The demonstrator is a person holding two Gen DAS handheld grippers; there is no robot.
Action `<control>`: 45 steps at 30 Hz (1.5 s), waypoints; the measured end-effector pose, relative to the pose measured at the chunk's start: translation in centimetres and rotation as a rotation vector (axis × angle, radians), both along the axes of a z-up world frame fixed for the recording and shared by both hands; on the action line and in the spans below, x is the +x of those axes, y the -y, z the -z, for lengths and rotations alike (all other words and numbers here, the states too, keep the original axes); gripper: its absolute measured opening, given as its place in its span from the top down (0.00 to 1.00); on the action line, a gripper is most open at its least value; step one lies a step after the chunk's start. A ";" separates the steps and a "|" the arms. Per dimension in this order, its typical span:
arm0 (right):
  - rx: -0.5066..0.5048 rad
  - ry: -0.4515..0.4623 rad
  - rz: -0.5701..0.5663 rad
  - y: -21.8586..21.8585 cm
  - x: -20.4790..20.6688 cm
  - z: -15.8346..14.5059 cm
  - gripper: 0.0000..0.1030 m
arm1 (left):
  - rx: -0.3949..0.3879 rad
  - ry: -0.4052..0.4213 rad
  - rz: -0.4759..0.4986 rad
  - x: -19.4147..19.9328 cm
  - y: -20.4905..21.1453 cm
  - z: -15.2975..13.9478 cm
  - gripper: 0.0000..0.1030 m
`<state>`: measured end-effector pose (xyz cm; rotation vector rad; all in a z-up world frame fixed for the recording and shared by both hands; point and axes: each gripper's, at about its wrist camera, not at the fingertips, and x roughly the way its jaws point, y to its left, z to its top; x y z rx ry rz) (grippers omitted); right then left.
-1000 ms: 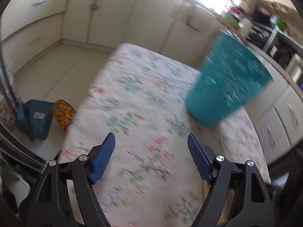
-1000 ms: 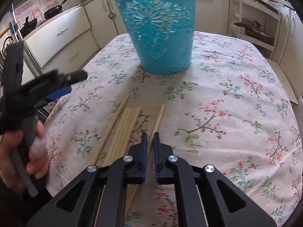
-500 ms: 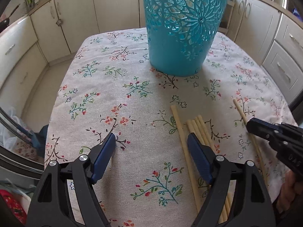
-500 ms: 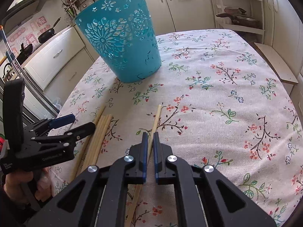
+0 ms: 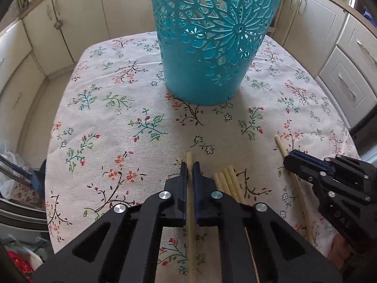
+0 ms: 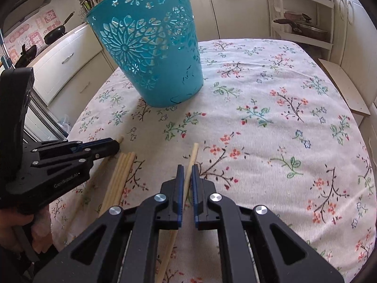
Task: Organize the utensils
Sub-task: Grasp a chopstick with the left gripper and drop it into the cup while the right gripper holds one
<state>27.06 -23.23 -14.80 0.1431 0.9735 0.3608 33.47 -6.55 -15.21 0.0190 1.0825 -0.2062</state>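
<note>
A teal cut-out basket [image 5: 212,42] stands upright on the flowered tablecloth [image 5: 106,108]; it also shows in the right wrist view [image 6: 153,54]. My left gripper [image 5: 190,168] is shut on a single wooden chopstick [image 5: 189,162] at the table's near edge. Several loose chopsticks [image 5: 227,181] lie bundled just right of it. My right gripper [image 6: 185,168] is shut on another lone chopstick [image 6: 194,153], farther right. In the right wrist view the left gripper [image 6: 113,145] sits beside the bundle [image 6: 122,172].
Cream kitchen cabinets [image 5: 59,23] surround the table. A shelf unit with pans [image 6: 304,23] stands at the back right. A low wooden bench [image 6: 344,87] sits beside the table's right edge. Bags lie on the floor [image 5: 14,179] to the left.
My left gripper swung round to face the basket, moved onto the leftmost chopstick and closed on it. My right gripper stayed shut on its chopstick and shifted slightly.
</note>
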 end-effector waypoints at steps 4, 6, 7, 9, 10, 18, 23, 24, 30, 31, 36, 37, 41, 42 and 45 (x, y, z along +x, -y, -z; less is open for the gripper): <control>0.029 -0.003 0.005 0.4 -0.1 0.1 0.95 | -0.093 0.005 -0.017 -0.8 -1.7 -1.6 0.96; 0.034 -0.003 0.007 0.3 -0.1 0.1 0.95 | -0.162 0.063 -0.007 -1.5 -2.4 -4.1 0.96; 0.036 -0.003 0.007 0.3 -0.1 0.1 0.95 | -0.196 0.099 0.004 -1.8 -2.7 -5.6 0.96; 0.049 -0.006 0.010 0.4 -0.1 0.1 0.95 | -0.276 0.195 0.029 -2.6 -3.1 -9.3 0.96; 0.058 -0.009 0.012 0.5 -0.1 0.1 0.95 | -0.308 0.253 0.035 -2.8 -3.2 -11.6 0.96; 0.102 -0.020 0.017 1.0 0.0 0.2 0.95 | -0.436 0.670 -0.056 0.2 -3.0 -24.2 0.96; 0.141 -0.032 0.020 1.5 0.1 0.4 0.95 | -0.362 0.822 -0.170 4.8 -1.7 -25.7 0.96; 0.146 -0.034 0.020 1.6 0.1 0.4 0.95 | -0.349 0.839 -0.189 5.3 -1.5 -25.6 0.95; 0.162 -0.042 0.019 1.8 0.2 0.5 0.95 | -0.322 0.852 -0.269 9.1 -0.5 -22.3 0.95; 0.162 -0.042 0.018 1.8 0.2 0.5 0.95 | -0.322 0.849 -0.276 9.4 -0.4 -21.7 0.95; 0.165 -0.044 0.018 1.7 0.2 0.5 0.94 | -0.298 0.843 -0.274 9.7 0.0 -19.2 0.95; 0.165 -0.044 0.018 1.7 0.2 0.5 0.94 | -0.288 0.840 -0.266 9.7 0.2 -18.8 0.95; 0.164 -0.044 0.018 1.7 0.2 0.6 0.94 | -0.247 0.825 -0.239 9.3 0.6 -17.8 0.95; 0.164 -0.044 0.018 1.7 0.2 0.6 0.94 | -0.239 0.818 -0.233 9.2 0.6 -17.6 0.94; 0.161 -0.043 0.018 1.7 0.2 0.6 0.94 | -0.216 0.789 -0.218 8.4 0.4 -17.2 0.91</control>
